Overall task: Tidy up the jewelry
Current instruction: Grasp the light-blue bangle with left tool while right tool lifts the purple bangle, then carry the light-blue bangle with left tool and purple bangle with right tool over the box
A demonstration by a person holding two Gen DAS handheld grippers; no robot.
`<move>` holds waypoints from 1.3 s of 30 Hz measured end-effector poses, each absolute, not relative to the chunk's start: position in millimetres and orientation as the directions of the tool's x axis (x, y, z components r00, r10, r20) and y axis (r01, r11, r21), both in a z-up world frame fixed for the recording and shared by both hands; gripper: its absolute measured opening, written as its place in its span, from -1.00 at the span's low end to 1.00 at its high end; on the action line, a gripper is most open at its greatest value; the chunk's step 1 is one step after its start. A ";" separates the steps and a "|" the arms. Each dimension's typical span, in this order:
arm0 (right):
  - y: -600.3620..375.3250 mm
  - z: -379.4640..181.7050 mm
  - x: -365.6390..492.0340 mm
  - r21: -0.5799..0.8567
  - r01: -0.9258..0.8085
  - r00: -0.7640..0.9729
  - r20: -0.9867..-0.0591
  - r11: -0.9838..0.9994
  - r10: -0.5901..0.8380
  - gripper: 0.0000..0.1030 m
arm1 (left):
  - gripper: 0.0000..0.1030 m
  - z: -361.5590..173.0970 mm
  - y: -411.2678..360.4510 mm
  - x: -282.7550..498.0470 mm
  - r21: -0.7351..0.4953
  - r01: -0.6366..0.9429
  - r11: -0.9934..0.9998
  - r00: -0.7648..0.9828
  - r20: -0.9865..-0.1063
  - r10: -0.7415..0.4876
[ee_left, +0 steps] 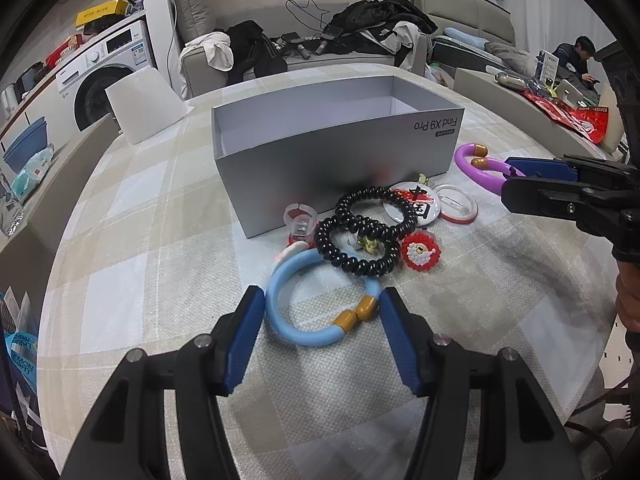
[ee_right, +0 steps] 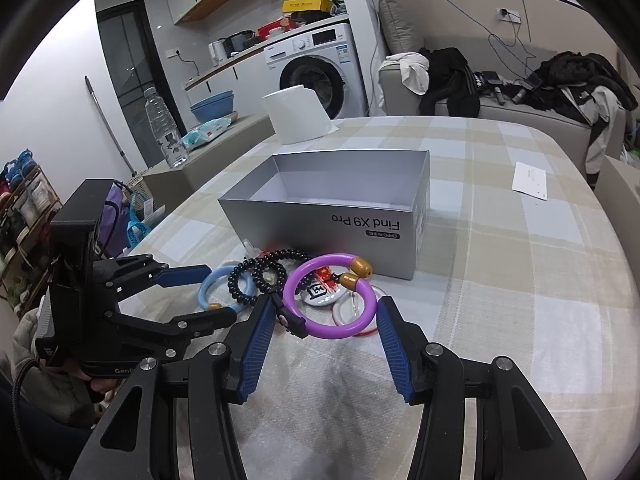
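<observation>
A light-blue bracelet [ee_left: 310, 337] with amber beads lies on the checked tablecloth. My left gripper [ee_left: 322, 300] has a pad against each side of it, as the right wrist view also shows [ee_right: 222, 292]. My right gripper [ee_right: 328, 312] is shut on a purple bracelet [ee_right: 340, 333], held just above the table in front of the grey box [ee_right: 332, 220]. Beyond the blue bracelet lie two black coil hair ties [ee_left: 376, 208], a Santa charm [ee_left: 421, 254], two round badges [ee_left: 412, 200] and a clear ring [ee_left: 300, 220]. The open box [ee_left: 332, 152] shows nothing inside.
A white paper roll [ee_left: 140, 104] stands at the table's far left corner and a white slip [ee_right: 530, 181] lies at the far right. A water bottle [ee_right: 164, 128] sits on a side bench. A person [ee_left: 576, 60] sits far right, beyond a sofa piled with clothes.
</observation>
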State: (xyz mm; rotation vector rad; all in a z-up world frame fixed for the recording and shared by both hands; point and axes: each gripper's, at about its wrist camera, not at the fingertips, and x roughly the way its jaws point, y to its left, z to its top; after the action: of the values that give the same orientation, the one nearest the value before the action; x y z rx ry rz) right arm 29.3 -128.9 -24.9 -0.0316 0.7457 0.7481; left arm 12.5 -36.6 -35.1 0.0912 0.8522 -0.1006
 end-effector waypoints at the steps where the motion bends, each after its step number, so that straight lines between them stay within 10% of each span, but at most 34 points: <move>1: -129.0 -25.1 29.2 0.227 -0.627 0.494 -0.625 0.746 0.605 -0.01 | 0.06 -34.7 -35.8 11.8 0.040 0.120 0.992 0.657 -0.752 -0.049; 39: -128.5 -11.2 22.7 0.218 -0.632 0.527 -0.582 0.743 0.619 -0.01 | 0.05 -9.3 -14.3 -9.4 -0.006 0.029 1.000 0.778 -0.628 -0.026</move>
State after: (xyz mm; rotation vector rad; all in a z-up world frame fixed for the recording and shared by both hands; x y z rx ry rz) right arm 22.7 -128.5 -11.2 -0.0205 0.6868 0.7480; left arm -9.4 -14.3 -9.3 0.0046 0.6786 -0.0299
